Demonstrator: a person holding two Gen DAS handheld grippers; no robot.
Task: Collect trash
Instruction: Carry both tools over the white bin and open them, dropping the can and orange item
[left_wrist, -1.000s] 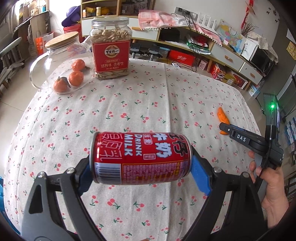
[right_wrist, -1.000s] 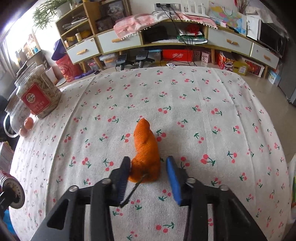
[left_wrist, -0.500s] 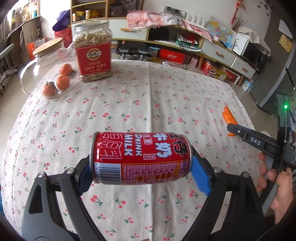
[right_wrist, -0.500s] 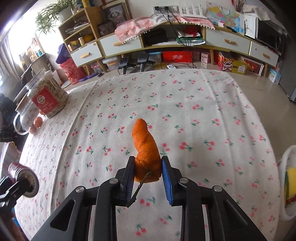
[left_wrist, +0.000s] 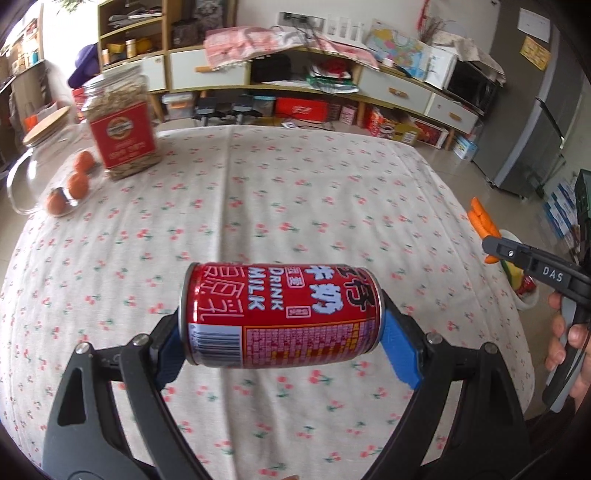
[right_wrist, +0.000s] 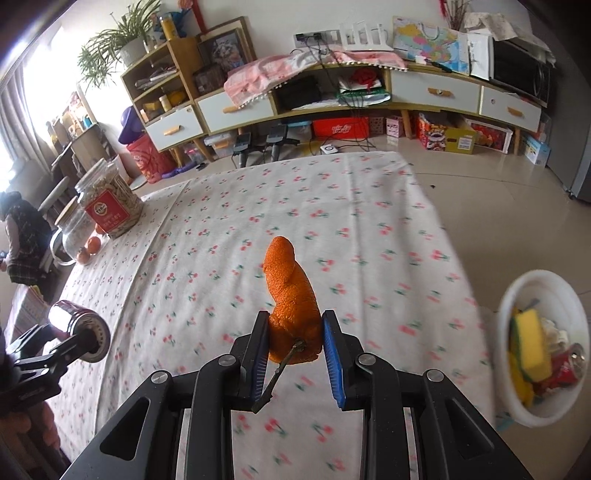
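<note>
My left gripper (left_wrist: 282, 341) is shut on a red milk drink can (left_wrist: 280, 315), held sideways above the cherry-print tablecloth (left_wrist: 258, 206). The can's end also shows at the left of the right wrist view (right_wrist: 79, 330). My right gripper (right_wrist: 295, 349) is shut on an orange peel (right_wrist: 291, 295) with a stem, lifted above the cloth near the table's right edge. The peel shows at the right of the left wrist view (left_wrist: 482, 221). A white trash bin (right_wrist: 517, 291) stands on the floor right of the table, holding a yellow sponge, a red can and other trash.
A seed jar with a red label (left_wrist: 122, 136), a glass jar with a wooden lid (left_wrist: 40, 129) and three tangerines (left_wrist: 75, 182) stand at the table's far left. Shelves and drawers (right_wrist: 436, 90) line the far wall. A fridge (left_wrist: 532, 122) stands at the right.
My right gripper closed on the orange peel, lifted it off the cloth and moved right toward the white bin. My left gripper rose with the can still held.
</note>
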